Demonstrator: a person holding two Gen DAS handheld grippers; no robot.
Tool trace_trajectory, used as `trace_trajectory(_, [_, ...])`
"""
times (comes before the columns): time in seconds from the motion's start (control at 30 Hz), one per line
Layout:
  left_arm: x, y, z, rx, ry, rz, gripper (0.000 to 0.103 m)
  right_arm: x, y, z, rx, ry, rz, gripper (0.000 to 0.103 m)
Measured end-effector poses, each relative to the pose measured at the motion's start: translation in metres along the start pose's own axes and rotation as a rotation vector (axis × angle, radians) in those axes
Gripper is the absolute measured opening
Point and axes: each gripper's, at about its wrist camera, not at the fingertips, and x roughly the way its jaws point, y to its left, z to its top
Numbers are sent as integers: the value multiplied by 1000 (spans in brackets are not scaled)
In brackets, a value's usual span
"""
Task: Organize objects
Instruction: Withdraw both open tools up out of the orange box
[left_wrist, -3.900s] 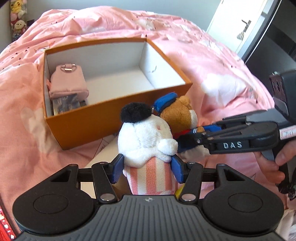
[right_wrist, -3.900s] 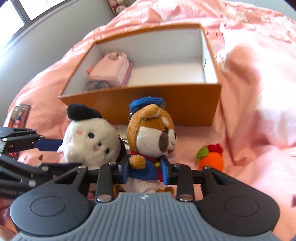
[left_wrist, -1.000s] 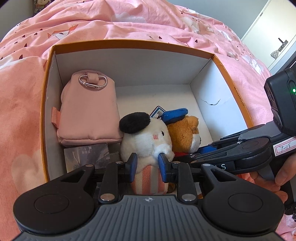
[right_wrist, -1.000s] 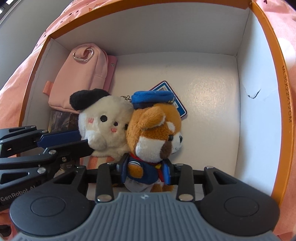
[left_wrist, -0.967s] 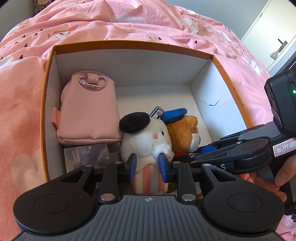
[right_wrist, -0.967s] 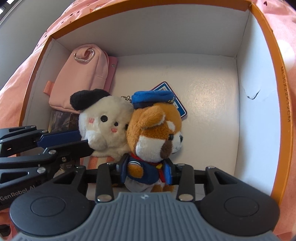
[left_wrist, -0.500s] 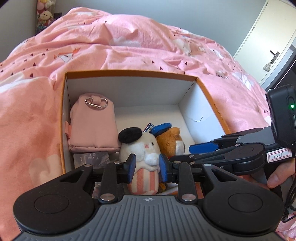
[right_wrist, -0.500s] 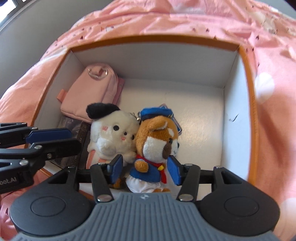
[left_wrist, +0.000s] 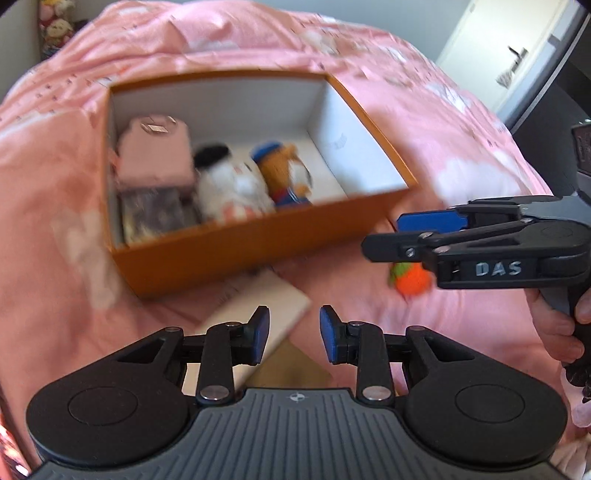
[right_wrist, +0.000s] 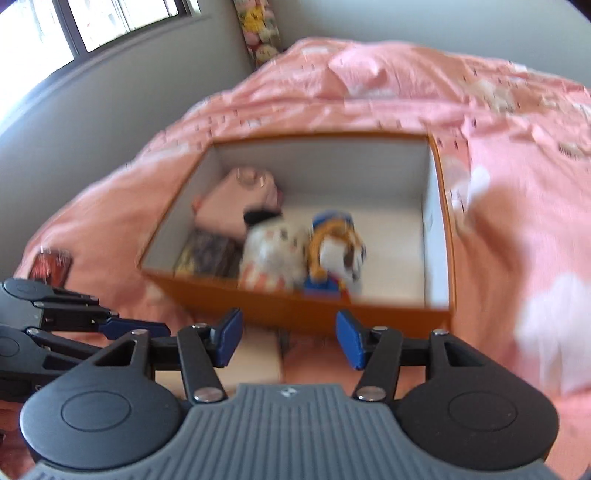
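Both toys sit in the orange box (left_wrist: 258, 236) at upper left. My left gripper (left_wrist: 291, 334) and right gripper (right_wrist: 288, 341) are let go and empty. Next I reach slowly for the orange carrot toy (left_wrist: 410, 282), middle right.

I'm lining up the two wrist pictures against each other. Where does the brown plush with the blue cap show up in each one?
Left wrist: the brown plush with the blue cap lies inside the orange box, just above picture centre, right of the white plush.
Right wrist: the same plush sits at picture centre, near the box's front wall, again right of the white plush.
Shared landmark: the pink pouch in the box's back-left corner.
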Motion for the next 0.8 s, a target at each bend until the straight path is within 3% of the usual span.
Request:
trace_trajectory(0.17, [27, -22, -21, 78, 146, -44, 35, 15, -6, -53, 57, 174, -40, 38])
trace_trajectory(0.37, [43, -39, -40, 141, 272, -72, 35, 26, -8, -98, 79, 339, -39, 37])
trace_trajectory(0.6, [61, -54, -55, 203, 335, -123, 35, 24, -10, -115, 67, 404, -52, 31])
trace_trajectory(0.8, [75, -66, -56, 259, 352, -121, 35, 21, -15, -125, 39, 418, -55, 24])
